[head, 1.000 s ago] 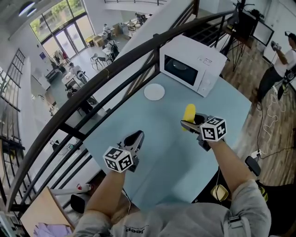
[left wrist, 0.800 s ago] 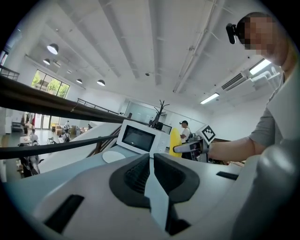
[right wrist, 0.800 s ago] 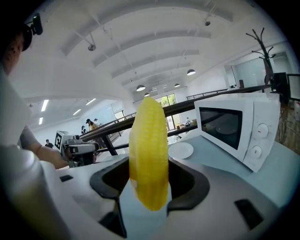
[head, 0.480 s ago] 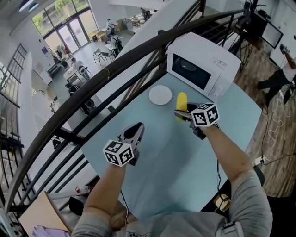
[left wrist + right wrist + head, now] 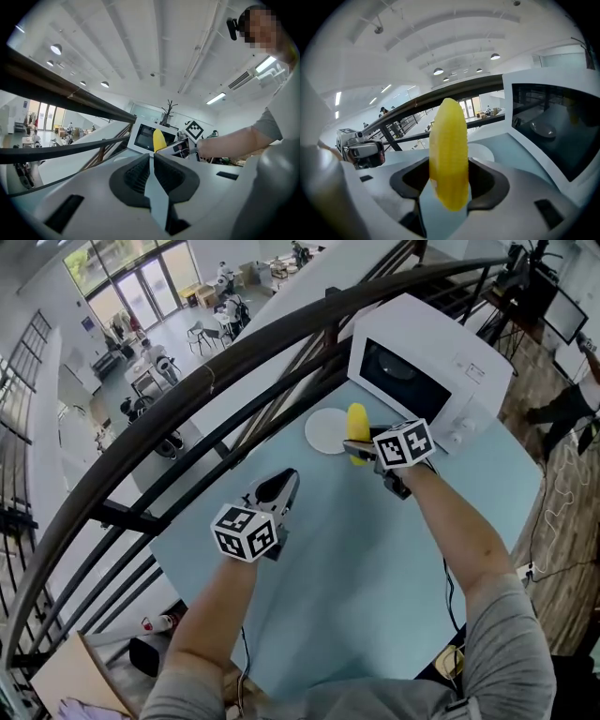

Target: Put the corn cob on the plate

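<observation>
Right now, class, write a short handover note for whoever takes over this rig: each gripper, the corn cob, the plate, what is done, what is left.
Left gripper: shut, empty, over the table.
Right gripper: shut on the corn cob, held upright.
Plate: empty, on the table near the microwave; the cob is at its rim.
Done: cob gripped and at the plate.
Left: lower it onto the plate, then open the jaws.

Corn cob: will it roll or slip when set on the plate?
It may well roll: the corn cob is round and tapered, the plate looks flat. It seems stiff, standing upright in the right tool unbent. Kernel rows probably give grip.
</observation>
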A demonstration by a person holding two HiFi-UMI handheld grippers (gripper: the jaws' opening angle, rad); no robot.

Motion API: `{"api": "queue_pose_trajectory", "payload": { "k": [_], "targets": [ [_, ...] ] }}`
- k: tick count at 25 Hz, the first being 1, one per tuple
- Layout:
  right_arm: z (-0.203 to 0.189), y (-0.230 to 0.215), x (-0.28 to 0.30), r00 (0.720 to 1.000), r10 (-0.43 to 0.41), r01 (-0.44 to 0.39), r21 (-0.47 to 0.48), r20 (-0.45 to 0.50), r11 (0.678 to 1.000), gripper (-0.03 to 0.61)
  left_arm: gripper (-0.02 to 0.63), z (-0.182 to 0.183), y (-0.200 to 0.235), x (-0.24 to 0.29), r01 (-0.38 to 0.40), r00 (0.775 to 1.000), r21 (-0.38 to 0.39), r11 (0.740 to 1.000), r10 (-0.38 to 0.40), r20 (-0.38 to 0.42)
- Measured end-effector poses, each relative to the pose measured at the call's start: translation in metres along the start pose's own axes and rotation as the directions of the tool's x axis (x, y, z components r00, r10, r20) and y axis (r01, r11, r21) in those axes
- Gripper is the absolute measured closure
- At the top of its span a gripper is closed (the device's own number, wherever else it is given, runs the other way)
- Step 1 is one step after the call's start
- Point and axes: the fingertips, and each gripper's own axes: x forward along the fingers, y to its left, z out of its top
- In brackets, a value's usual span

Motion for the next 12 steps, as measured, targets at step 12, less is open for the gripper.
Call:
{"api": "queue_pose_trajectory", "payload": {
  "k": [12],
  "targets": [
    [0.019,-0.029,0.057,0.998,-0.029,0.029,-0.008,-0.061,1.0,0.322,0.569,-0.013,0.028,0.03,0.011,1.0,-0.01,1.0,-0.011,-0.001]
  ]
}}
